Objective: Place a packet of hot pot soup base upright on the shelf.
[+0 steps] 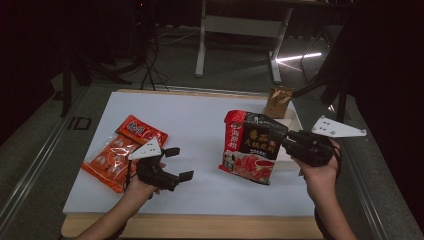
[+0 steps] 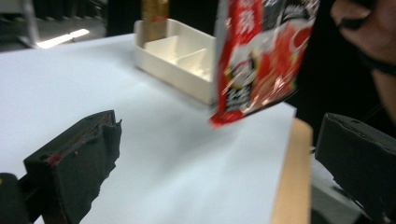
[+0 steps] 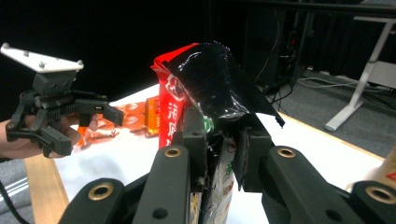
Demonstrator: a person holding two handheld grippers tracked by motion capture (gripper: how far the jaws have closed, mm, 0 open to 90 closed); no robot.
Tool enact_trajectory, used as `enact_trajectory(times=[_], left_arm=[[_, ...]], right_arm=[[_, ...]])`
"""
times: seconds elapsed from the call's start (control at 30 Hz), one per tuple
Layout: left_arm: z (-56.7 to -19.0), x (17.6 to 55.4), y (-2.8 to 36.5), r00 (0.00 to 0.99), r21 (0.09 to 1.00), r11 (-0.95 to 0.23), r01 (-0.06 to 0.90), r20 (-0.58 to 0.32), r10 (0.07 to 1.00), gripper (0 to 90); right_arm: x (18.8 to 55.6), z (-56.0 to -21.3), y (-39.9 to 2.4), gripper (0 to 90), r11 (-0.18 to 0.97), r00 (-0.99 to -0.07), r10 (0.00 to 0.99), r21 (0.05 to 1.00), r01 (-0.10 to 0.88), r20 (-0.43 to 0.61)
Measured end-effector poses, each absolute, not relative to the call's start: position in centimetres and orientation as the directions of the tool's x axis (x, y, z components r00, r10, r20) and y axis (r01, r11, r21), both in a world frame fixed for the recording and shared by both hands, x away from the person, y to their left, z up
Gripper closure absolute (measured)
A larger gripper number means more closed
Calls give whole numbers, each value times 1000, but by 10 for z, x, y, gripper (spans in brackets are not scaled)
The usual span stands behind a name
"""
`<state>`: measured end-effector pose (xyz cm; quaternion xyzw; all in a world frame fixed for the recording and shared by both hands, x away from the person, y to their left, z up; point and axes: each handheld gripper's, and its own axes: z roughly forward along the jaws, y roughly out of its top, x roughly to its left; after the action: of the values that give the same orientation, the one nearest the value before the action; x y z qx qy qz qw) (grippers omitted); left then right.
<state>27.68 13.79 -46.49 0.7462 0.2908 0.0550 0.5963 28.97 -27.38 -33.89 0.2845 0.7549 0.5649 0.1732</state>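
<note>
The red-and-black pouch (image 1: pixel 252 146) hung clear of the white table (image 1: pixel 200 125), gripped at its right edge by the right gripper (image 1: pixel 290 141). It hung in front of the white tray (image 1: pixel 295 122), which sat at the table's far right with a brown packet (image 1: pixel 278 101) standing at its back end. In the left gripper view the tray's dividers showed, and the pouch's lower corner hung just above the table near the tray's front wall. Nothing lay on the table beneath the pouch. Well apart, on the left side of the table, lay an orange pouch (image 1: pixel 124 151), flat, with the left gripper (image 1: pixel 179 163) just beside its right edge and not touching it. The table's wooden edge (image 1: pixel 200 226) ran along the near side.

The right gripper's jaws were closed on the pouch; the right gripper view showed its pads pinching the foil, with the pouch's top standing crumpled above them. The left gripper stood wide open with nothing between its jaws, which hovered above bare table, pointing toward the pouch and the tray. In the right gripper view its two jaws were spread apart, with the orange pouch behind them.
</note>
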Motion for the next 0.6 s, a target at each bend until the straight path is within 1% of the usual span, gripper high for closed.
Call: enact_trajectory(times=[0.2, 0.3, 0.37, 0.6], left_arm=[[-472, 277, 148, 817, 922, -136, 363, -245, 522, 3], [-484, 278, 156, 829, 909, -155, 386, -268, 491, 3], [-490, 277, 161, 822, 902, -161, 400, -275, 498, 4], [-500, 272, 177, 803, 913, -113, 393, -281, 525, 4]], right_arm=[[294, -331, -284, 768, 191, -764, 643, 956, 225, 52], [297, -328, -289, 766, 182, -756, 653, 959, 219, 49], [298, -327, -292, 766, 183, -753, 656, 959, 216, 45], [305, -325, -302, 766, 174, -736, 675, 958, 229, 53]])
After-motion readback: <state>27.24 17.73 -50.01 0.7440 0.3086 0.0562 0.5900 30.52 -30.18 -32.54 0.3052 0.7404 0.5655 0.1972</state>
